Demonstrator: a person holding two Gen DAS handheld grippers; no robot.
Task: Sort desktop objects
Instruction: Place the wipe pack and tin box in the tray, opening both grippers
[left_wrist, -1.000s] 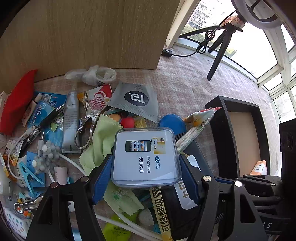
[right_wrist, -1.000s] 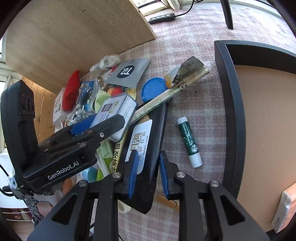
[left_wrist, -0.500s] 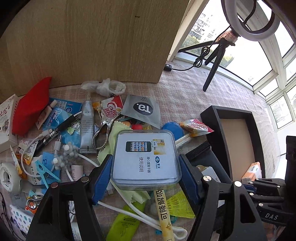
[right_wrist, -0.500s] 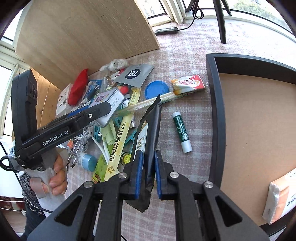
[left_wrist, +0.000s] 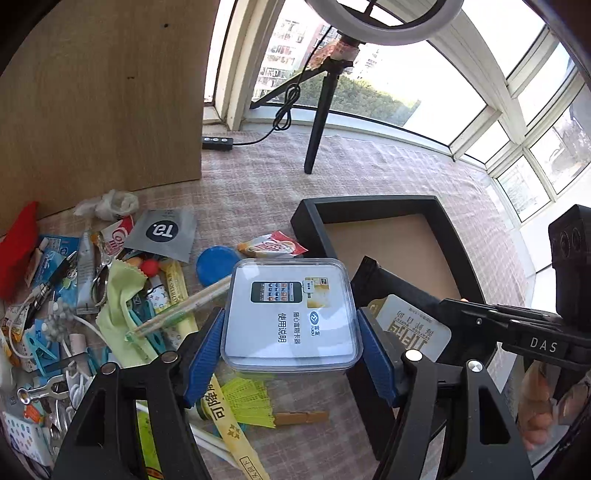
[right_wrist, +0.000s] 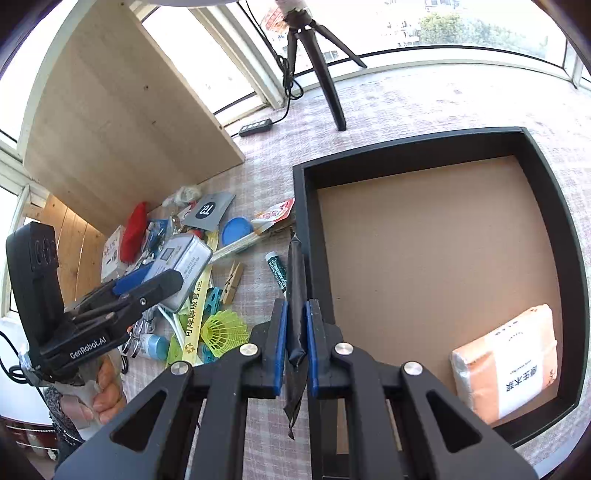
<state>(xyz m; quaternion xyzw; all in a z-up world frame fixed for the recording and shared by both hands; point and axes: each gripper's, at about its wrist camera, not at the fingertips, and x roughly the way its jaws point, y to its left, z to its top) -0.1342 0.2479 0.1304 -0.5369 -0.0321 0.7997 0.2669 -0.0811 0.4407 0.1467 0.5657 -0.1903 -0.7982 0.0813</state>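
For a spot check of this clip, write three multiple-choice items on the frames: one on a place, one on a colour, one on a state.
1. Where is the orange tissue pack?
A. inside the black tray
B. among the clutter
C. in a gripper

2. What colour is the round lid?
A. red
B. blue
C. yellow

3. What is the left gripper doing?
A. open, empty
B. shut on the black pouch
C. shut on the clear plastic box

Key: A, it lies on the tray floor; B, a blue disc; C, both pads press its sides.

Left tool (left_wrist: 291, 349) clamped wide, raised; right tool (right_wrist: 295, 345) pinched narrow, raised beside it.
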